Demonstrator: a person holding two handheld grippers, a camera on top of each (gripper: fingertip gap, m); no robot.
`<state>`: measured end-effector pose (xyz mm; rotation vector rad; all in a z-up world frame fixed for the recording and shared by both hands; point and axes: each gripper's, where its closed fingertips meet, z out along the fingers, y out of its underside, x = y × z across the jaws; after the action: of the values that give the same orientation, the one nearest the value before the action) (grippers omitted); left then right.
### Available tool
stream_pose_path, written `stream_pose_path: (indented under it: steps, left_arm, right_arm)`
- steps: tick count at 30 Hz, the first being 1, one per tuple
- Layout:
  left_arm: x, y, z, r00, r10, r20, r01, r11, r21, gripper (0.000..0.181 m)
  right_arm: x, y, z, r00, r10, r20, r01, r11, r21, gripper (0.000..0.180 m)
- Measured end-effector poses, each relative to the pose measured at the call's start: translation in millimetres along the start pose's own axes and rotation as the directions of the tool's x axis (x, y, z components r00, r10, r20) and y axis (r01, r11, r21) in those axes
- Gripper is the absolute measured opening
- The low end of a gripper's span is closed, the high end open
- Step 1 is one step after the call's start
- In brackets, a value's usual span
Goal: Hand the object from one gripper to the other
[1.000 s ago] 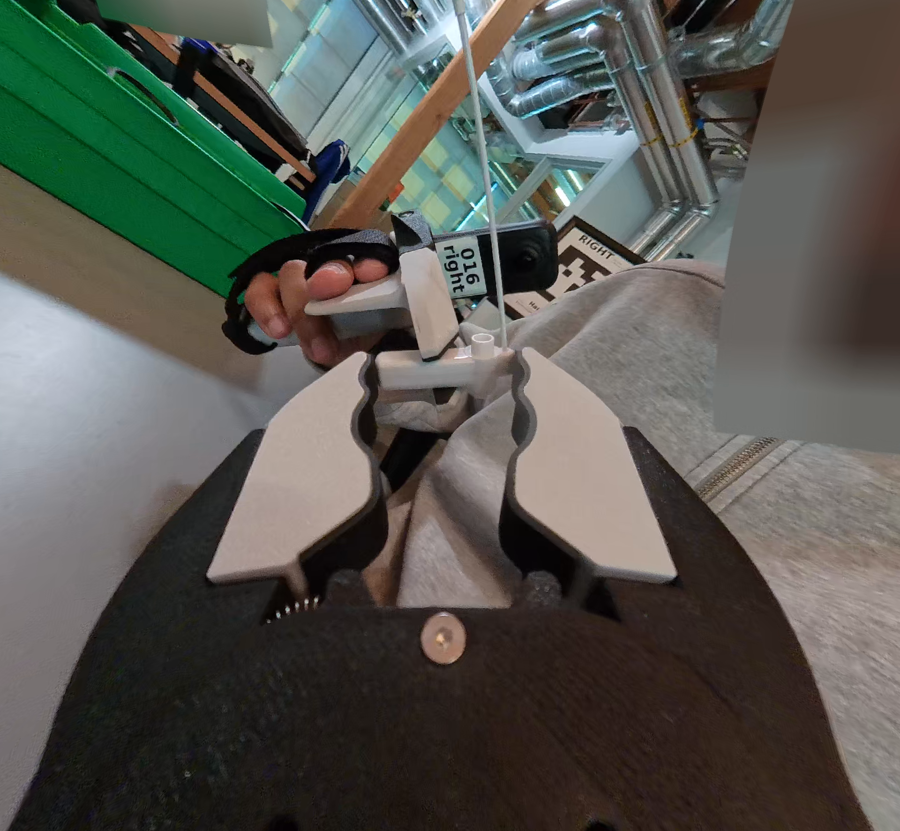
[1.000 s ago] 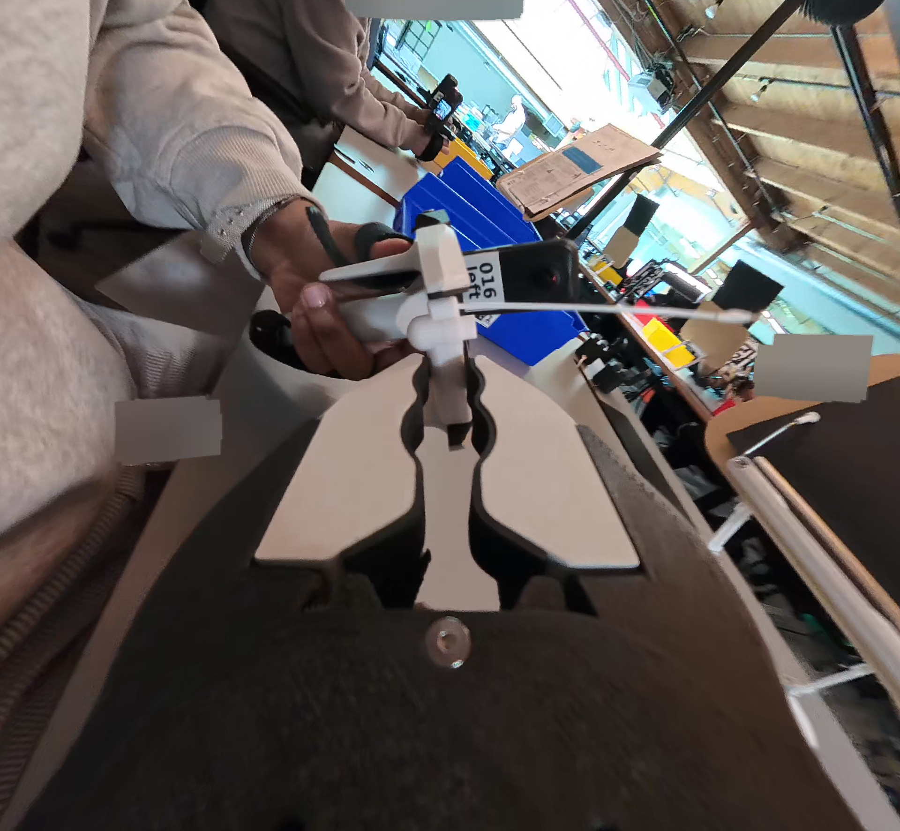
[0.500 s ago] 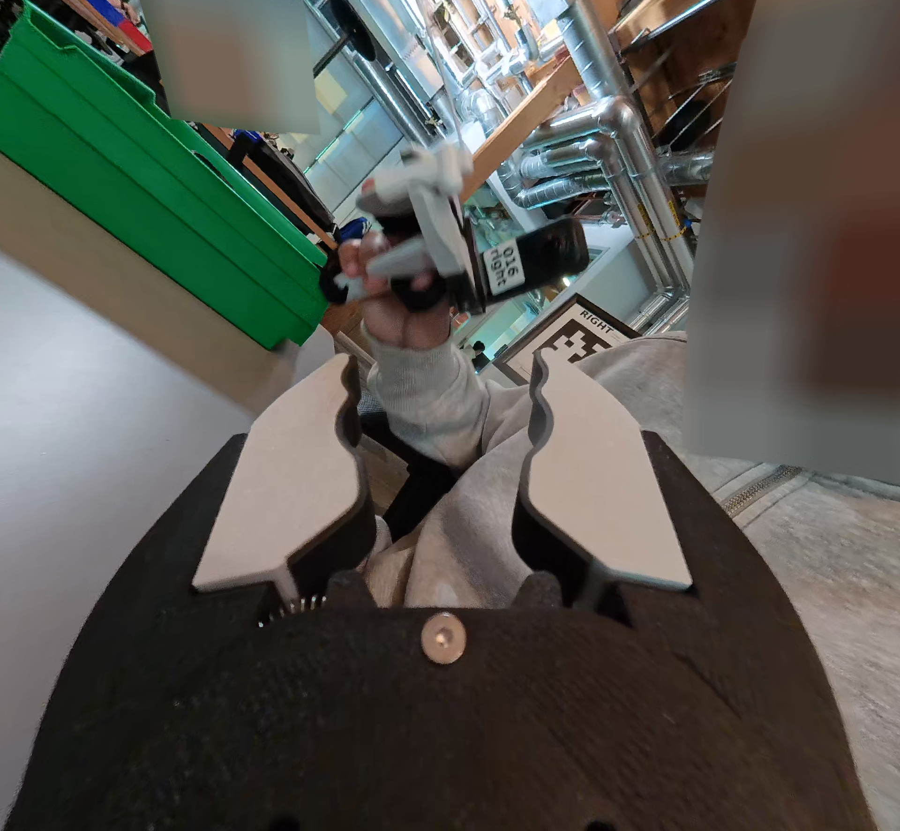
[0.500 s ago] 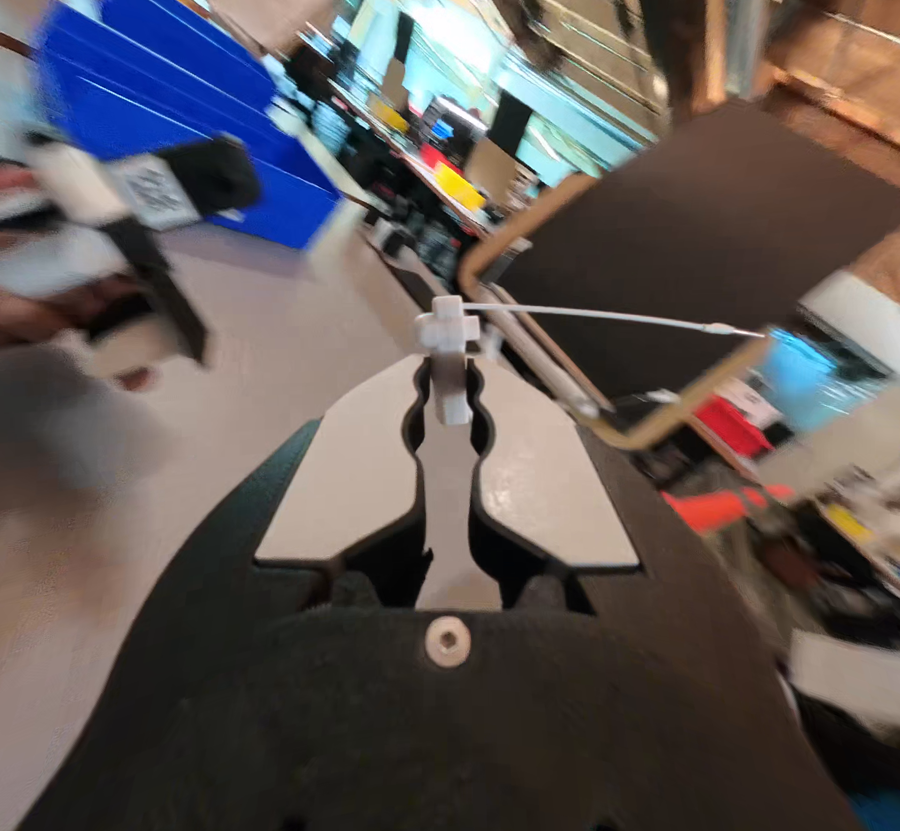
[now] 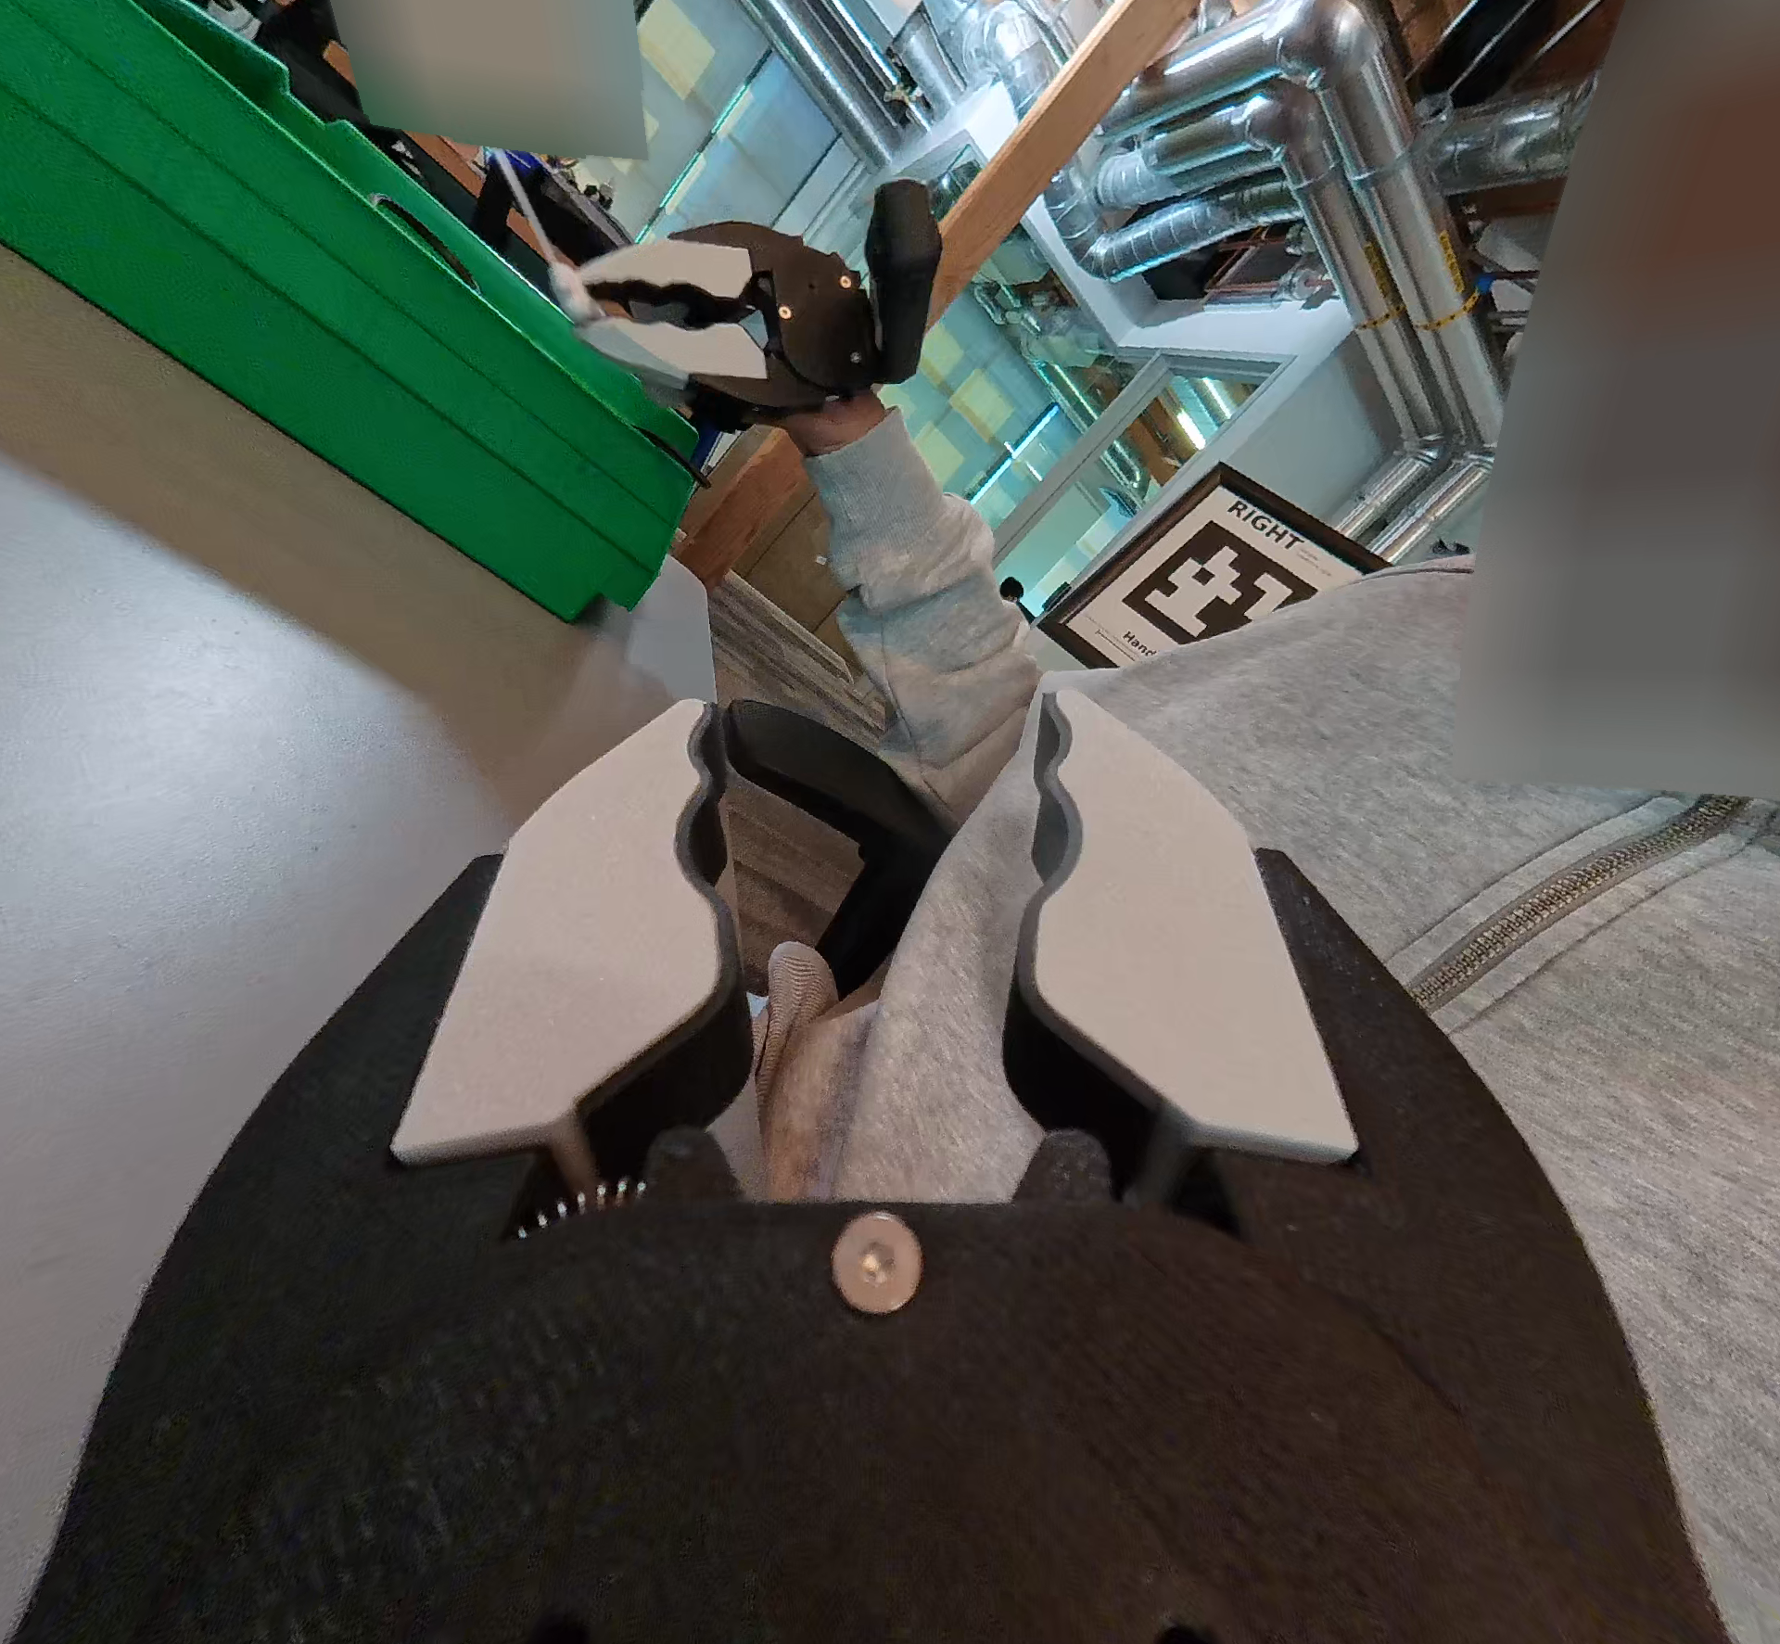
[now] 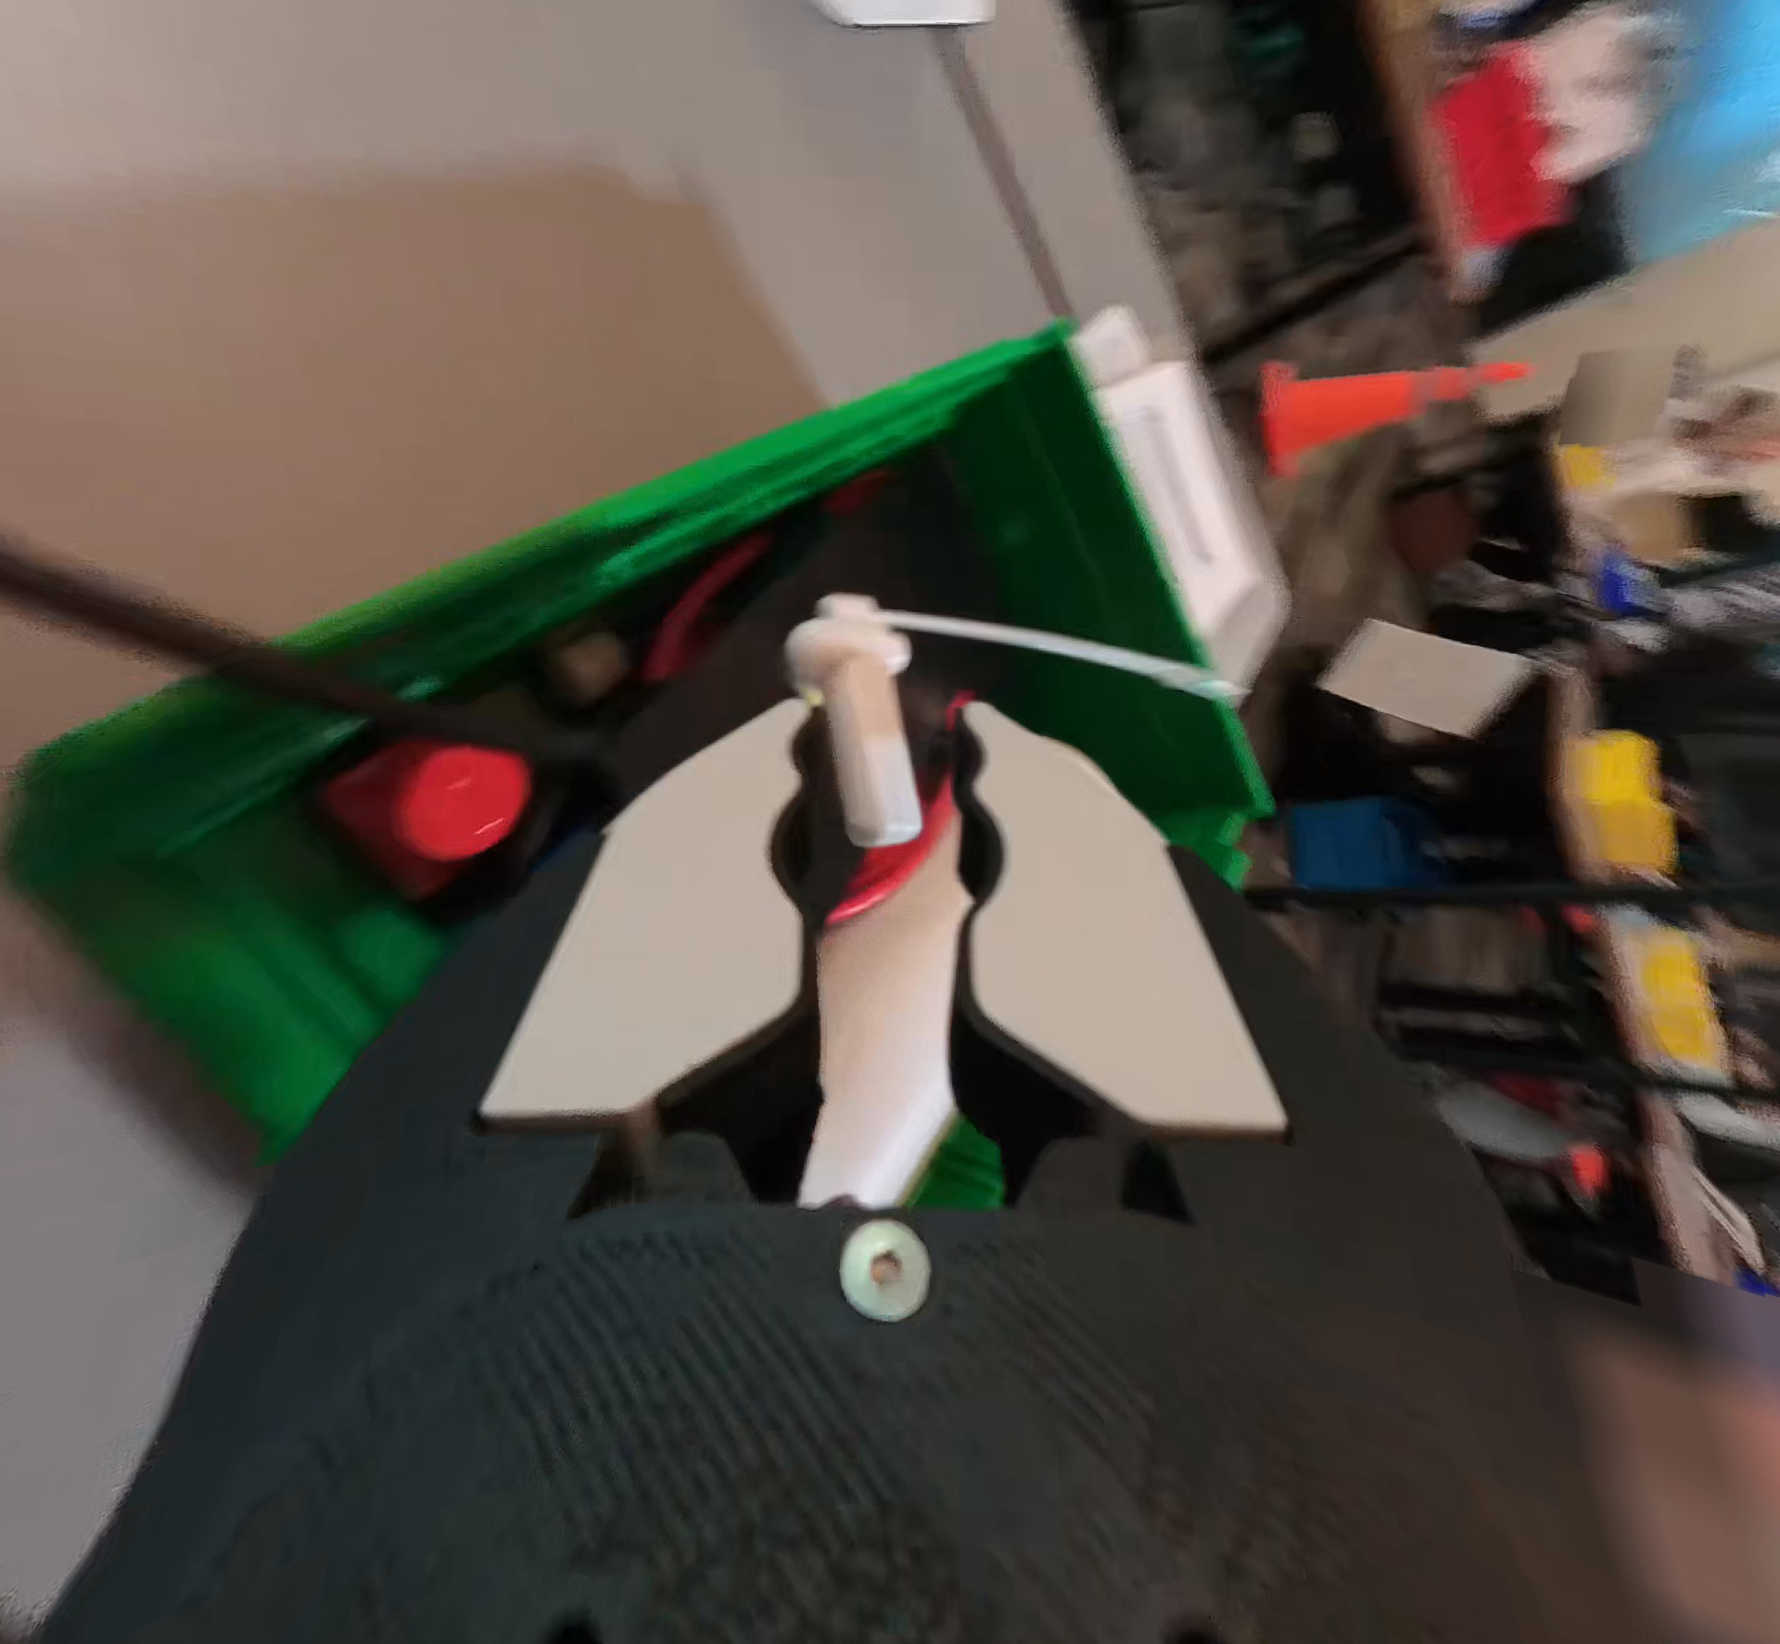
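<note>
Green bin (image 6: 241,952) sits on the pale surface (image 6: 289,56), seen from above in the right wrist view. Inside it: a red cylinder-shaped thing (image 6: 453,803) near the left end, red cable loops (image 6: 703,605) further along, some dark bits too blurred to name. A black rod (image 6: 144,625) crosses over the bin's rim from the left. A white box (image 6: 1185,509) sits just beside the bin's far end. In the left wrist view a stack of green bins (image 5: 241,268) shows from the side on the surface (image 5: 193,779); contents hidden.

The object (image 6: 862,731) is a small white plastic piece: short round peg with a crosswise knob on top, and a long thin white stem running off to the right, ending in a tiny tip. View is motion-blurred, finer detail unclear.

Right gripper (image 6: 886,721) has the peg pinched between its jaws, closed down to the peg's width, knob and stem sticking out past the tips, held above the open bin. In the left wrist view the same gripper (image 5: 616,316) is raised well away, in front of the bins, thin stem poking up-left from its tips.

Left gripper (image 5: 876,731) has jaws spread wide, nothing between them, pointing at a person's grey hoodie (image 5: 1445,779).
</note>
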<state>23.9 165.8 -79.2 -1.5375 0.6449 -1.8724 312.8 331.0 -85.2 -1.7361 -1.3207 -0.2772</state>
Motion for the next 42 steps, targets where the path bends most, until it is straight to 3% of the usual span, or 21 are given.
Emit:
stream_pose_path:
  steps: [1, 6, 11, 12, 14, 15, 18, 20, 21, 23, 26, 28, 33, 37, 40, 42]
  left_arm:
    - [0.3, 0.1, 0.4, 1.0, -0.001, -0.001, 0.001, 1.0, 0.0, 0.062]
    - [3.9, 0.7, 2.4, 1.0, 0.022, 0.007, -0.022, 1.0, -0.009, 0.062]
    - [5.2, 2.5, 3.7, 1.0, 0.03, 0.01, -0.03, 0.999, -0.015, 0.061]
    - [5.1, 2.9, 4.0, 1.0, 0.029, 0.01, -0.029, 0.999, -0.016, 0.06]
    - [4.2, 3.4, 4.4, 0.999, 0.033, 0.016, -0.033, 0.999, -0.019, 0.06]
    - [3.8, 3.6, 4.7, 0.999, 0.04, 0.021, -0.04, 0.999, -0.021, 0.059]
    - [0.1, 2.0, 4.6, 0.993, 0.095, 0.075, -0.093, 0.995, -0.025, 0.065]
    - [-2.9, -2.0, 1.7, 0.976, 0.171, 0.133, -0.169, 0.985, -0.024, 0.067]
    - [-4.0, -3.9, -0.1, 0.966, 0.205, 0.159, -0.203, 0.979, -0.03, 0.068]
    - [-5.5, -7.6, -4.4, 0.941, 0.27, 0.202, -0.267, 0.963, -0.043, 0.068]
    - [-7.5, -10.8, -10.7, 0.912, 0.333, 0.241, -0.328, 0.943, -0.06, 0.065]
    - [-9.1, -13.2, -14.5, 0.898, 0.354, 0.26, -0.35, 0.935, -0.065, 0.064]
    - [-12.1, -24.6, -25.1, 0.877, 0.37, 0.307, -0.376, 0.926, -0.042, 0.057]
    - [-7.9, -60.5, -50.2, 0.832, 0.36, 0.422, -0.418, 0.907, 0.05, 0.051]
    - [11.1, -107.6, -91.1, 0.731, 0.406, 0.548, -0.522, 0.851, 0.066, 0.046]
    - [26.4, -142.5, -134.4, 0.598, 0.456, 0.659, -0.601, 0.8, -0.008, 0.04]
  right_arm:
    - [12.0, 0.8, 2.5, 0.996, 0.017, -0.086, -0.017, 1.0, 0.009, 0.031]
    - [24.9, -9.5, 4.6, 0.975, 0.027, -0.219, -0.014, 0.998, 0.065, 0.035]
    - [22.2, -78.7, -17.4, 0.962, 0.19, -0.198, -0.114, 0.932, 0.344, 0.031]
    - [16.6, -99.2, -22.6, 0.956, 0.256, -0.142, -0.175, 0.889, 0.424, 0.038]
    - [-4.0, -144.2, -33.1, 0.92, 0.389, 0.058, -0.353, 0.752, 0.556, 0.071]
    - [-19.8, -167.1, -38.4, 0.892, 0.411, 0.19, -0.438, 0.676, 0.593, 0.075]
    - [-67.4, -220.9, -50.5, 0.811, 0.346, 0.472, -0.585, 0.494, 0.643, 0.064]
    - [-96.1, -238.0, -43.6, 0.774, 0.302, 0.557, -0.63, 0.456, 0.628, 0.063]
    - [-111.3, -242.0, -35.2, 0.751, 0.285, 0.596, -0.652, 0.466, 0.598, 0.057]
    - [-138.2, -244.4, -18.2, 0.692, 0.263, 0.672, -0.695, 0.495, 0.522, 0.028]
    - [-156.4, -247.8, -7.1, 0.603, 0.258, 0.755, -0.763, 0.465, 0.45, 0.0]
    - [-158.9, -251.8, -7.4, 0.646, 0.239, 0.725, -0.732, 0.465, 0.498, 0.0]
    - [-176.8, -259.9, -4.3, 0.794, 0.166, 0.584, -0.557, 0.581, 0.593, 0.0]
    - [-180.5, -255.7, 9.7, 0.833, 0.173, 0.526, -0.499, 0.644, 0.579, 0.0]
    - [-179.0, -249.7, 15.4, 0.788, 0.214, 0.577, -0.564, 0.627, 0.538, 0.0]
    - [-177.9, -246.1, 18.2, 0.777, 0.219, 0.59, -0.579, 0.617, 0.533, 0.0]
